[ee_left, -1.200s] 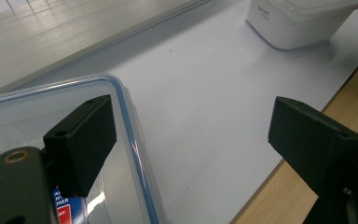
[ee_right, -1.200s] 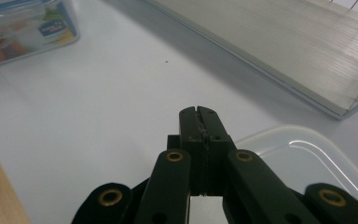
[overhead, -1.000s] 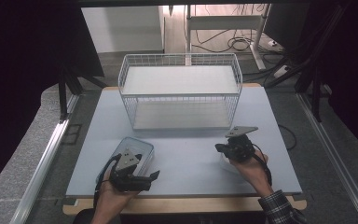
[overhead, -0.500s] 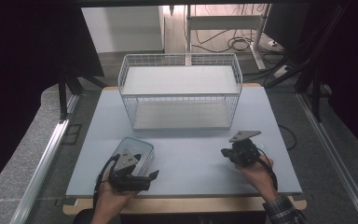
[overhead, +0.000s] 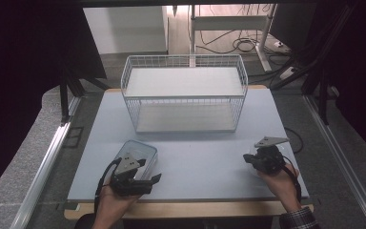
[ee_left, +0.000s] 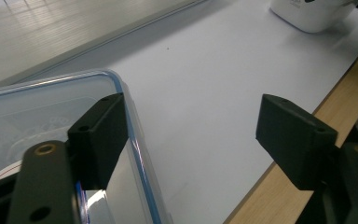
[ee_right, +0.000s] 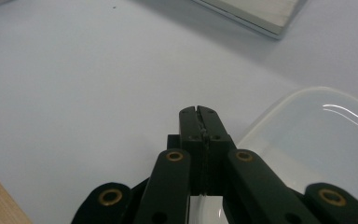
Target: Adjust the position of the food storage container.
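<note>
A pale grey mat point(overhead: 195, 157) covers the wooden bench point(overhead: 190, 210), with dark floor and cables beyond it and a white wire basket point(overhead: 183, 93) standing at the mat's far middle.

The left gripper point(overhead: 140, 179) sits near the bench's front edge, well in front of the basket and toward its left end. Its jaws are spread wide, with nothing between them; in the left gripper view point(ee_left: 191, 140) one jaw lies over the corner of a clear blue-rimmed food container point(ee_left: 42, 116), while the other hangs over the mat's edge. That container point(overhead: 140, 152) rests on the mat just beyond the left hand point(overhead: 114, 202), between the gripper and the basket.

The right gripper point(overhead: 252, 160) is held in front of the basket's right end, close to the mat's right border. Its jaws are pressed together, seemingly empty point(ee_right: 199, 112). Just beside them in the right gripper view lies a clear plastic lid point(ee_right: 317, 140), flat on the mat; whether the jaws touch it cannot be told.
</note>
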`<state>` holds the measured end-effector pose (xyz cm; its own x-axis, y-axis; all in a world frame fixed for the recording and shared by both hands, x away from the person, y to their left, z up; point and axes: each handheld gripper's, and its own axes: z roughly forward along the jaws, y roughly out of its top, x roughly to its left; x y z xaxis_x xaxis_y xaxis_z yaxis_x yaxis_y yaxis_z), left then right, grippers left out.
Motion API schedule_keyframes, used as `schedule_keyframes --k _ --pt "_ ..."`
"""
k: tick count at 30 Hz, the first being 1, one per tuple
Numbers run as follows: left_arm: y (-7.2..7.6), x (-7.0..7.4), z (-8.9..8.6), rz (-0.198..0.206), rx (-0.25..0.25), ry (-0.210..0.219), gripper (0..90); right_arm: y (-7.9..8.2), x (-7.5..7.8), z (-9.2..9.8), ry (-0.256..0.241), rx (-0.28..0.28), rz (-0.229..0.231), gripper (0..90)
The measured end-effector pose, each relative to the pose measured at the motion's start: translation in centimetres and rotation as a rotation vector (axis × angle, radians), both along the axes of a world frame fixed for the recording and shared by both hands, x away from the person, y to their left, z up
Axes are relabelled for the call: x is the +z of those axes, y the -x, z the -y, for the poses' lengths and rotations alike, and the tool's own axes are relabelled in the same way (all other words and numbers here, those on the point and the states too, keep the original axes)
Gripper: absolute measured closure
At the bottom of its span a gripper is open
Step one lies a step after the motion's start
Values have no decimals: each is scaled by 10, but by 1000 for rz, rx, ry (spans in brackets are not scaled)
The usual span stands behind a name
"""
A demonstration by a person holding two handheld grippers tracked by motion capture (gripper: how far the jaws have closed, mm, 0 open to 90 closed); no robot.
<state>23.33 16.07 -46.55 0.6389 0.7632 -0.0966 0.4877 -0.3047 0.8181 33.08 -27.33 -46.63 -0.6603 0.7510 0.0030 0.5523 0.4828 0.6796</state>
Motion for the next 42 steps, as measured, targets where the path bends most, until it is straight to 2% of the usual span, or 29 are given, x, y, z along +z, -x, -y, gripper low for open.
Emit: schedule_keyframes --k 4,7,8,9,11,12,15,18,19,20,21,24,25,26,27,28,30,31,34,39,41,42 --pt "0 1 -5 0 9 6 373 1 0 4 -9 -10 1 898" --pt "-1 3 -22 10 64 7 560 3 2 1 -16 -2 33 898" --pt "-1 3 -22 10 64 7 609 3 2 1 -16 -2 33 898" --pt "-2 3 -33 10 90 10 665 4 4 -1 -22 2 46 898" --pt "-2 3 -38 18 103 7 766 4 3 -3 -28 8 51 897" --pt "-2 4 -43 28 121 -1 766 4 3 -3 -28 8 51 897" --pt "-3 5 -58 36 178 -20 900 5 2 -7 -34 23 47 898" --pt "-10 1 -76 20 248 -33 900 5 1 -11 -40 35 40 898" --pt "-16 -5 -88 3 287 -34 900 5 0 -12 -41 39 39 897" --pt "-16 -5 -88 3 287 -34 900 5 0 -12 -41 39 39 897" --pt "-21 -12 -99 -13 321 -32 900 5 0 -14 -39 48 37 897" --pt "-24 -19 -108 -29 350 -31 900 6 0 -16 -38 52 35 897" --pt "-27 -25 -115 -54 370 -26 900 6 0 -16 -37 57 36 897" --pt "-27 -25 -115 -54 370 -26 900 6 0 -16 -37 57 36 897" --pt "-29 -30 -118 -80 374 -10 900 6 -1 -16 -40 58 33 896" --pt "-29 -30 -118 -80 374 -10 900 6 -1 -16 -40 58 33 896" --pt "-32 -33 -118 -107 361 3 900 6 -1 -17 -42 61 31 895" --pt "-35 -35 -115 -114 364 -7 900 6 -1 -17 -40 64 32 893" --pt "-37 -33 -113 -120 368 -15 900 6 -1 -18 -43 65 29 891" --pt "-46 -33 -104 -128 365 3 900 6 -2 -20 -42 72 26 889" --pt "-53 -32 -94 -126 352 -6 900 6 -2 -21 -42 72 26 888" --pt "-60 -31 -84 -125 327 -36 900 6 -2 -21 -39 76 24 888"
